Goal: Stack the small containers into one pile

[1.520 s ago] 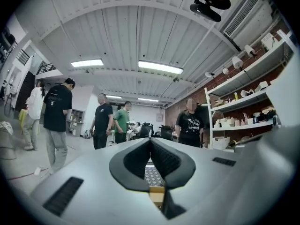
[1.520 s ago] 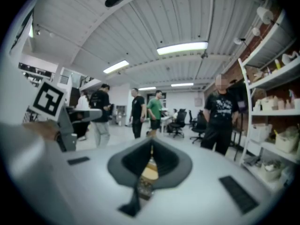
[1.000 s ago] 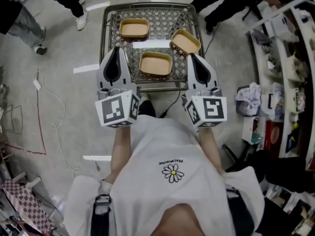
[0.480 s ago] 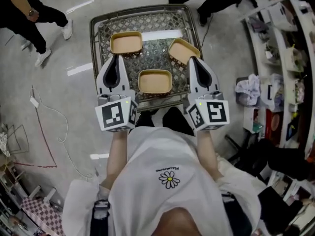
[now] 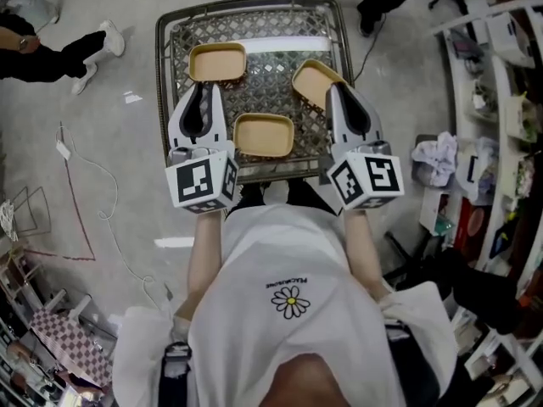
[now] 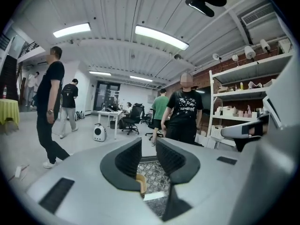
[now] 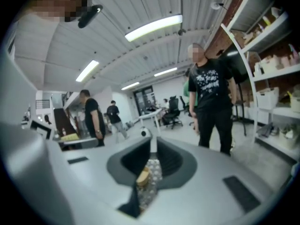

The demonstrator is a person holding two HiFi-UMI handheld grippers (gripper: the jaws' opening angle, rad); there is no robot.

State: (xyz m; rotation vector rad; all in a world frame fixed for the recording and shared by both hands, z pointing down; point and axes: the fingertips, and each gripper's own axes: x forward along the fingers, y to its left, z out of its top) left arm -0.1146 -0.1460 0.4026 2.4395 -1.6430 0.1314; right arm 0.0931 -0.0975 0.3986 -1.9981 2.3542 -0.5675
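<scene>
Three small tan containers lie apart on a metal mesh cart top (image 5: pixel 254 32): one at the back left (image 5: pixel 217 62), one tilted at the back right (image 5: pixel 317 83), one at the near middle (image 5: pixel 264 135). My left gripper (image 5: pixel 200 88) hovers just left of the near container. Its jaws are opening, with a narrow gap and nothing between them (image 6: pixel 148 146). A container rim (image 6: pixel 139 183) shows below that gap. My right gripper (image 5: pixel 338 89) hangs beside the back right container, shut and empty (image 7: pixel 153 146). A tan edge (image 7: pixel 143 176) shows beneath it.
The cart has a raised metal rim (image 5: pixel 161 75). Shelves with clutter (image 5: pixel 501 100) stand to the right. A person's legs (image 5: pixel 59 49) are at the far left, and a cable (image 5: pixel 93 185) trails on the floor. A person in black (image 6: pixel 183 109) stands beyond the cart.
Both grippers have moved slightly forward over the cart's near edge as the view shifted. The three containers have not moved on the mesh.
</scene>
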